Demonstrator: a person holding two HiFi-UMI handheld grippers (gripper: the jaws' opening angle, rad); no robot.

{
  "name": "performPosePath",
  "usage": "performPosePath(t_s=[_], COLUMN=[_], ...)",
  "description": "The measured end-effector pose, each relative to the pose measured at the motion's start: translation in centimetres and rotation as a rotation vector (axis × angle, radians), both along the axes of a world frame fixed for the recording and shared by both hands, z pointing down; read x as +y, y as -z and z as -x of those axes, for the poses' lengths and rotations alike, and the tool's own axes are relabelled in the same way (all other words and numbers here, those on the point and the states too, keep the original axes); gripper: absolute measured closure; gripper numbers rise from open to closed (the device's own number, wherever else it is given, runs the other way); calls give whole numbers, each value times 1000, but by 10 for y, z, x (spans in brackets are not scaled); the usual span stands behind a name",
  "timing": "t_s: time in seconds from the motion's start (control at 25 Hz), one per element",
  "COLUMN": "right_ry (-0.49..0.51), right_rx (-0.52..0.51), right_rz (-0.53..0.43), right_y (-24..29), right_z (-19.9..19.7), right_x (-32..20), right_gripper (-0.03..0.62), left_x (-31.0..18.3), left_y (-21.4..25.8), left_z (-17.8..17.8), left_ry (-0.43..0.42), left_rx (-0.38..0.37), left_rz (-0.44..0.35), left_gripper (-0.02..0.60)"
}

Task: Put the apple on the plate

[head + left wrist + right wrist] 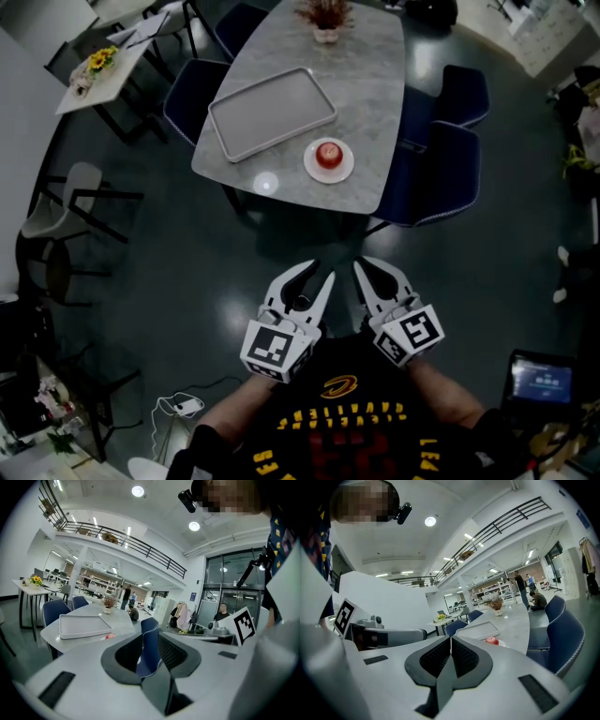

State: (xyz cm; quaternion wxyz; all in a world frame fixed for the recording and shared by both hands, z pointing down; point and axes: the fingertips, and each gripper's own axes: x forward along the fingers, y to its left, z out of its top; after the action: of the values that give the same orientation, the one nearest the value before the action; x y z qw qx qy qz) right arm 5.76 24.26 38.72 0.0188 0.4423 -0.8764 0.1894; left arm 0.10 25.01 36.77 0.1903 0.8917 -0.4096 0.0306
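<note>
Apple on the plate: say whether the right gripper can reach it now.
Probably not from here. The right gripper, jaws shut, is held by the person's body, with floor between it and the table. The apple sits uncovered on the plate near the table's edge.

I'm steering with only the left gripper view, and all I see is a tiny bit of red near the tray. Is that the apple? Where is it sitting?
Observer: Yes, that's it. The head view shows the apple sitting on a small plate, on the table beside the tray.
Operator: Is my other gripper holding anything?
Observer: No. The right gripper view shows the right gripper with its jaws together and nothing between them.
Operator: Am I close to the table?
Observer: Probably not. In the head view, dark floor lies between the left gripper and the table's near edge.
</note>
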Motion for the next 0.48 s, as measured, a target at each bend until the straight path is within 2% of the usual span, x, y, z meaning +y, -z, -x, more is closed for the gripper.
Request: performPosePath(t_s=[0.24,0.48], right_ry=[-27,-49], right_rx=[12,14], right_rz=[29,50], right_y=[-1,-11], right_z=[20,23], right_x=[-15,-27], right_gripper=[588,588], left_x=[-18,-28], left_y=[-1,-12], left_z=[25,32], left_ry=[-9,-15], left_rx=[19,29], left_rz=[26,42], left_gripper=[476,476])
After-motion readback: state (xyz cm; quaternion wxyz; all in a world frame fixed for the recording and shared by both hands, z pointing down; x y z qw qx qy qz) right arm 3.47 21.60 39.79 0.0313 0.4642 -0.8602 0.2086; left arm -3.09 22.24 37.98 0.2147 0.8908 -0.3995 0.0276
